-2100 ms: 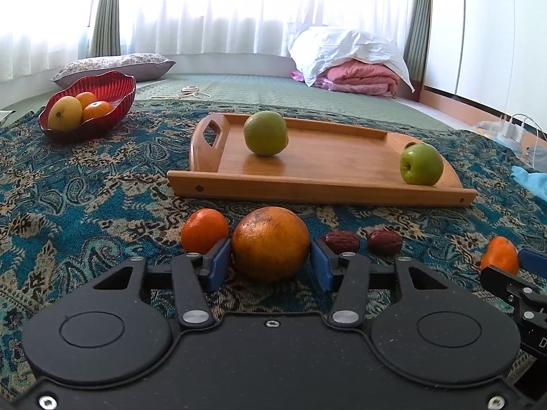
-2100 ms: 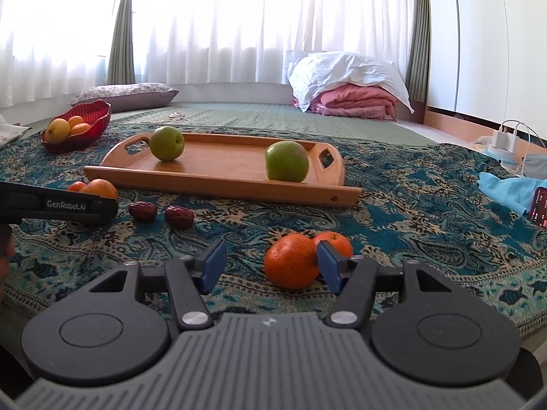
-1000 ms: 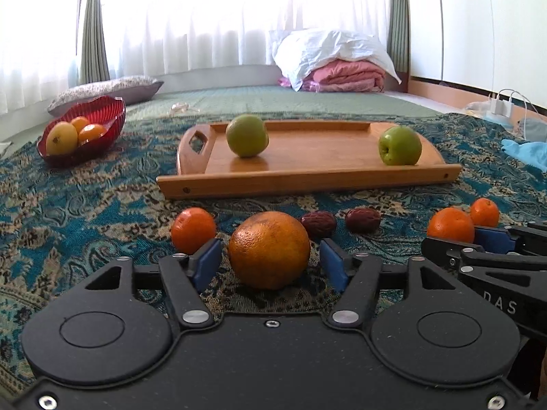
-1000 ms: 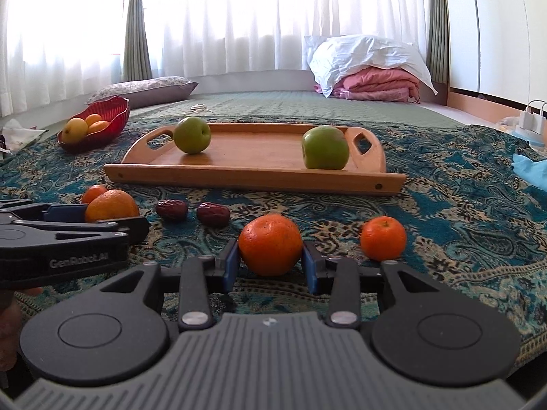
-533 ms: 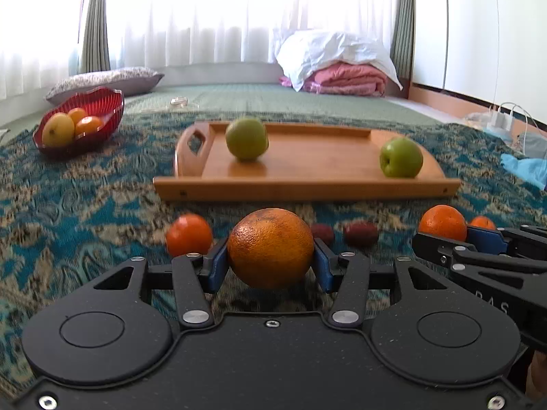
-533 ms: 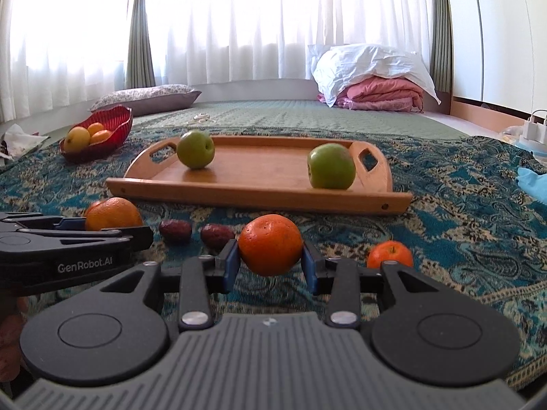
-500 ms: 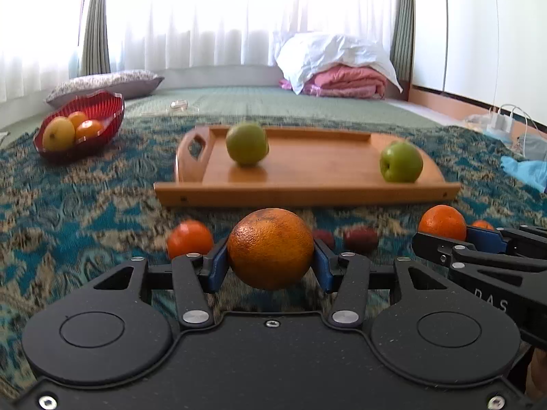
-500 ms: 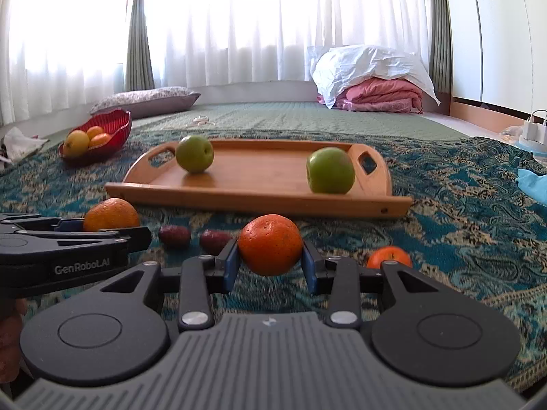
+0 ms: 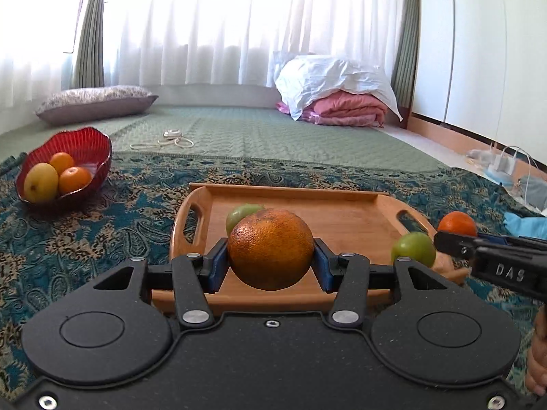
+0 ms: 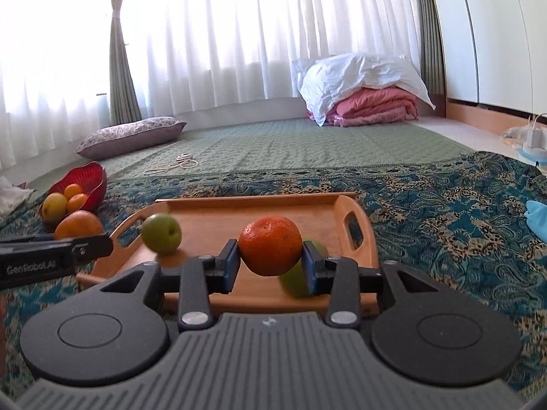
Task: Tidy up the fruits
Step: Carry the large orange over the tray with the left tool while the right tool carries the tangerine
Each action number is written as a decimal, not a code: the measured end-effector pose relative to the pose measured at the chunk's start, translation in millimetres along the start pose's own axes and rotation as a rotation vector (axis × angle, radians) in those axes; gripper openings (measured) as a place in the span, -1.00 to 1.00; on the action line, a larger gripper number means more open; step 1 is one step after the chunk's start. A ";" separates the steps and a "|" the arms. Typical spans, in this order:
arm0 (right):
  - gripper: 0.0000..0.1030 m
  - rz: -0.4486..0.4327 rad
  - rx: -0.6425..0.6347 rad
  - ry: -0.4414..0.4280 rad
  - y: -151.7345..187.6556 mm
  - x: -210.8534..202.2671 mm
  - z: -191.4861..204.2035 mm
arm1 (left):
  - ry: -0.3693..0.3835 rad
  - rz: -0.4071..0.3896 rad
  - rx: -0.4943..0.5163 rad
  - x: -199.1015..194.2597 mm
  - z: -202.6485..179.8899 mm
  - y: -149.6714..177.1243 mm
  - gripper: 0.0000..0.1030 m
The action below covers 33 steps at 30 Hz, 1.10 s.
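Half a second ago both tools held their fruit low over the patterned teal cloth (image 9: 102,239) in front of the tray; now both are raised and forward, with the fruit seen against the tray floor. The left tool (image 9: 270,263) is clamped on the large mottled orange (image 9: 270,248), blue pads pressing its two sides. The right tool (image 10: 270,261) grips the smaller bright orange (image 10: 270,245) the same way.

Both fruits are round, so no long axis or heading can be read. The rectangular wooden tray with cut-out handles (image 9: 342,218) lies with its long side across both views, a handle at each short end.

On the tray, one green apple (image 9: 241,213) sits just behind the large orange near the left handle; a second green apple (image 9: 413,248) lies toward the right end, partly hidden behind the smaller orange in the right wrist view. The tray floor between the apples is bare wood. The red ribbed glass bowl (image 9: 89,147) of yellow and orange fruit stands well apart to the left on the cloth.
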State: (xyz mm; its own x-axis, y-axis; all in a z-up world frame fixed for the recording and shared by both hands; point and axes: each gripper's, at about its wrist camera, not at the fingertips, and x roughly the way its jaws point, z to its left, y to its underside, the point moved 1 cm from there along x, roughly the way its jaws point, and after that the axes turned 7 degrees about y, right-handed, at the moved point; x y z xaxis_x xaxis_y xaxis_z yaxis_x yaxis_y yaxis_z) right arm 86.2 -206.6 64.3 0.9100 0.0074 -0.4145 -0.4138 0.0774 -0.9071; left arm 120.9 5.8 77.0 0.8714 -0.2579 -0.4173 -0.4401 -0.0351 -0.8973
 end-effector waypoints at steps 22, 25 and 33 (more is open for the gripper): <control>-0.18 0.344 0.035 0.018 -29.7 140.3 -25.3 | -0.063 0.164 -0.048 87.9 35.4 9.5 -0.07; -0.17 0.362 0.012 0.023 -27.6 147.2 -21.3 | -0.062 0.168 -0.048 91.3 35.4 10.5 -0.07; -0.17 0.388 -0.009 0.030 -24.2 157.1 -18.2 | -0.064 0.176 -0.042 96.6 34.1 13.0 -0.07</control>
State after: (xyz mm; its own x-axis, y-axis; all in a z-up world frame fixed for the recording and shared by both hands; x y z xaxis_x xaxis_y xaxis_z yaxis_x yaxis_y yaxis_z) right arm 238.7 -225.4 19.8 0.6849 0.0051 -0.7286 -0.7272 0.0662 -0.6832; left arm 206.7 13.3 20.1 0.7913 -0.2020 -0.5771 -0.5948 -0.0355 -0.8031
